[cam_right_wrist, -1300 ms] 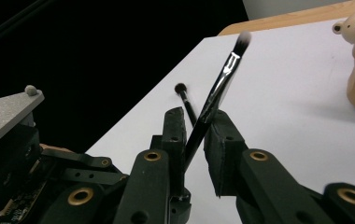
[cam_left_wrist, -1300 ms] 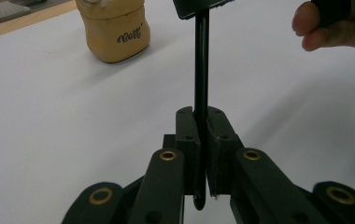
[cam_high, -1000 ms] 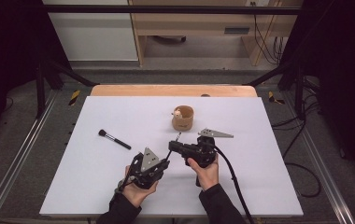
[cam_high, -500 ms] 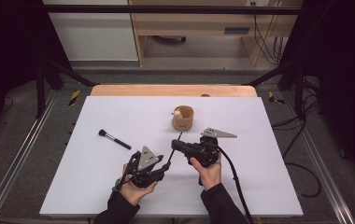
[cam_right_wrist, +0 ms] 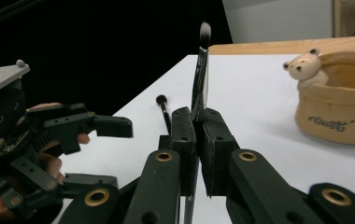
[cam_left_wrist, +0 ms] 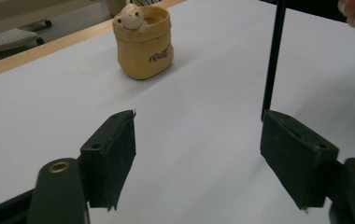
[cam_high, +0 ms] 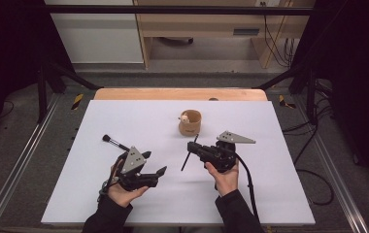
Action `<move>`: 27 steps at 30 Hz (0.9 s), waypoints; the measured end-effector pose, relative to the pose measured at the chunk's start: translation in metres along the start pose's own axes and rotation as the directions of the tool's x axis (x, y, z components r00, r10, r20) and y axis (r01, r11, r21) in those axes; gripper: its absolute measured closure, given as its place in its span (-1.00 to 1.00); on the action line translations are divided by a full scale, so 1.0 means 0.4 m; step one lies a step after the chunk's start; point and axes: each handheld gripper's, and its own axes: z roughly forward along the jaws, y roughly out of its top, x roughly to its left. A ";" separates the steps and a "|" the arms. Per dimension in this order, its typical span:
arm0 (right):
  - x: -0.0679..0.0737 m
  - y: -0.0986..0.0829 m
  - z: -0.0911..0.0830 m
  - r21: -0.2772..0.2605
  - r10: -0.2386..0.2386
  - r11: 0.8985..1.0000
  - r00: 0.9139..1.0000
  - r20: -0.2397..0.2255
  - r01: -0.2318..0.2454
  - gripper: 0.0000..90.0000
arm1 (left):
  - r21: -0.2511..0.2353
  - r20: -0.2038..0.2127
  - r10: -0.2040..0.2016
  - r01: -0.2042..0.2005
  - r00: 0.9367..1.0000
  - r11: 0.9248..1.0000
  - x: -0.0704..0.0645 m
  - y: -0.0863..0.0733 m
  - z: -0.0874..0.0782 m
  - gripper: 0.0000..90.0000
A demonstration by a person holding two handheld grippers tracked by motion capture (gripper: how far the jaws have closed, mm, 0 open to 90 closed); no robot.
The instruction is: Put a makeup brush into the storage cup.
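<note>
- Clamping a thin black makeup brush (cam_high: 188, 155) in our right gripper (cam_high: 192, 147); jaws pressed together on the handle, partway along it
- right gripper view: brush (cam_right_wrist: 200, 79) stands up from between the closed jaws, pale bristle tip (cam_right_wrist: 205, 31) on top, rest of the handle running down below the jaws
- high view: held brush hangs tilted over the white table (cam_high: 270, 194), front centre, lower end pointing towards our left hand
- left gripper (cam_high: 154, 164) released, jaws wide apart, nothing between them; sits front left, near the held brush, not touching it
- left gripper view: black handle (cam_left_wrist: 272, 60) rises just behind one of the open jaws; we can't tell if its lower end touches the table
- second brush (cam_high: 115, 142) with dark bristles lies flat on the table just beyond our left hand (cam_high: 124, 191), apart from both grippers
- tan pouch-shaped cup (cam_high: 190, 123) with a little bear figure (cam_high: 185, 117) on its rim stands upright, centre of the table, beyond the right gripper and apart from it
- right hand (cam_high: 226, 177) grips the tool from behind, cable (cam_high: 248, 184) trailing back to the table edge
</note>
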 end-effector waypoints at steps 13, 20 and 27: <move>-0.012 0.009 -0.037 -0.014 -0.054 0.998 0.997 0.058 0.054 0.90 | -0.024 -0.048 -0.002 0.001 0.999 1.000 0.053 -0.019 -0.058 -0.76; -0.017 0.018 -0.052 -0.027 -0.074 0.997 0.993 0.088 0.077 0.90 | -0.054 -0.060 -0.021 0.018 0.998 0.998 0.084 -0.035 -0.101 -0.78; -0.016 0.036 -0.053 -0.023 -0.096 0.995 0.989 0.111 0.099 0.90 | -0.065 -0.080 -0.055 0.050 0.995 0.997 0.120 -0.056 -0.135 -0.78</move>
